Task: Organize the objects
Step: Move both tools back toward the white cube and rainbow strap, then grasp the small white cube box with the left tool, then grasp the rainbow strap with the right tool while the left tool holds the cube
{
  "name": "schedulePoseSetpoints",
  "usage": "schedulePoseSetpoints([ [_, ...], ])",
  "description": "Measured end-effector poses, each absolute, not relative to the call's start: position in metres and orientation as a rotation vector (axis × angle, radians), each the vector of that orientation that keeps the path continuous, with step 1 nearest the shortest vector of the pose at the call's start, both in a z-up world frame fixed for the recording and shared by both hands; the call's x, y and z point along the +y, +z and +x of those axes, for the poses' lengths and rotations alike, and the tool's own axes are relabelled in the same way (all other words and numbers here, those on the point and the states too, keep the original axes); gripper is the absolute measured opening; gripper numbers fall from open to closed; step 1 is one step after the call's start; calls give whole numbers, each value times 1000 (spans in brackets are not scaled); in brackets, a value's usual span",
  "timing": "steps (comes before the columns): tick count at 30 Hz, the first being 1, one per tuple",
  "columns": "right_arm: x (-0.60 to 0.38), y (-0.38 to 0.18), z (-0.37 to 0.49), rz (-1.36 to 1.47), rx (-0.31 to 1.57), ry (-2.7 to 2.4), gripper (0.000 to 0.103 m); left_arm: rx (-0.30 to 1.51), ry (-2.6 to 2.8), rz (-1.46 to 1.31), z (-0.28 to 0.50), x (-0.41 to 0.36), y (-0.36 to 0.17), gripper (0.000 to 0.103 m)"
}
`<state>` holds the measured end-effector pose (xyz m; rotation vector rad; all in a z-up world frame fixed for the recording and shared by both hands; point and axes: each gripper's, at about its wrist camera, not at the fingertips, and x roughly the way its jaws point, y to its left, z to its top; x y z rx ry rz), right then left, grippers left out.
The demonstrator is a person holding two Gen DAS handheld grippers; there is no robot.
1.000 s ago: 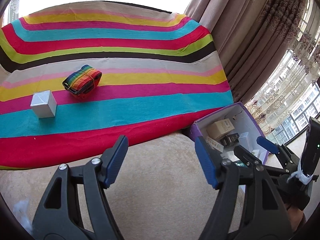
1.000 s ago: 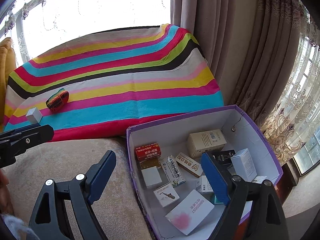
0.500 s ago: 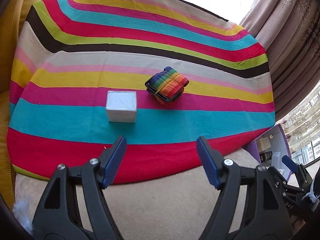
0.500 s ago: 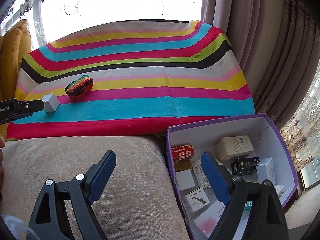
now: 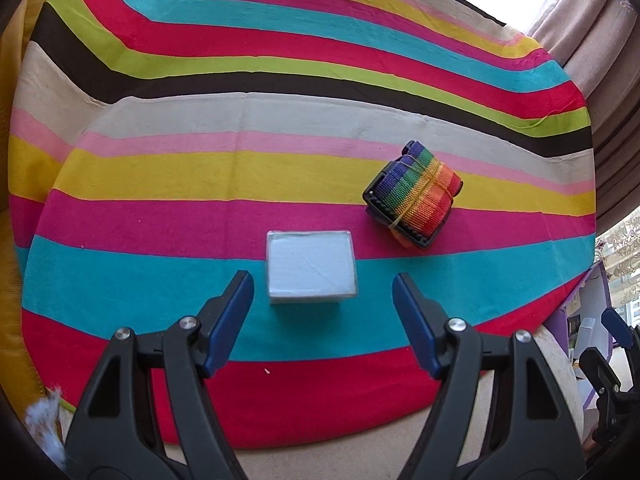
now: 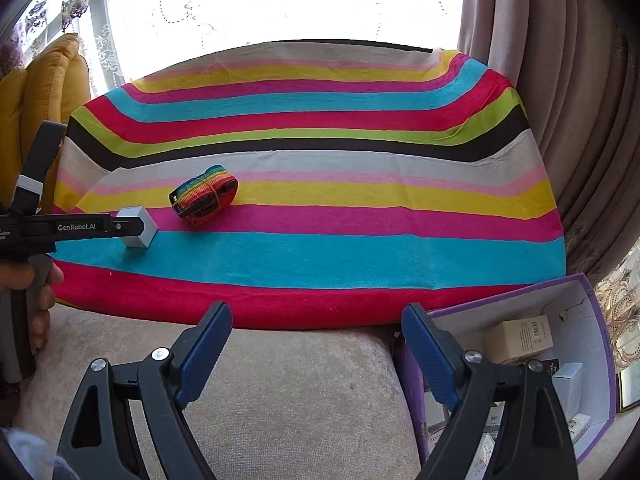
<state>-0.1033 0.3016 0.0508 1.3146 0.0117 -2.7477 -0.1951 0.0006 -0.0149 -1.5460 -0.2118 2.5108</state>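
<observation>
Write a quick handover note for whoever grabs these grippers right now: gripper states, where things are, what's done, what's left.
Left gripper: open, empty, hovering just short of the white box.
Right gripper: open, empty, over the beige cushion next to the purple bin.
On the striped cloth: white box, and the rainbow strap behind it to the right.
Done: several small boxes already lie in the bin.
Left: probably grab the white box, then the strap, and put both in the bin.
</observation>
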Motion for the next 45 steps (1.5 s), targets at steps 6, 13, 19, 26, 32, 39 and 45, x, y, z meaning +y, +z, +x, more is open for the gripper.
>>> schedulePoseSetpoints([
  [6,279,46,-129,1355,-34,-2696,88,-232,2480,-1569,-202,-4,-24,59],
  [13,251,44,-158,1392,-63,-2675,88,-261,2510,-1477,-193,-10,-19,51],
  [19,226,45,-186,1408,-163,-2691,88,-427,2652,-1276,-163,-40,-3,51],
  [26,201,32,-228,1492,-385,-2673,88,-556,2698,-1222,-157,-62,-10,51],
  [32,187,26,-255,1551,-448,-2714,88,-614,2734,-1171,-155,-68,-9,51],
  [39,173,8,-279,1641,-437,-2736,88,-631,2735,-1163,-156,-71,-10,51],
  [45,165,-11,-283,1671,-265,-2724,88,-626,2724,-1166,-157,-72,-12,51],
])
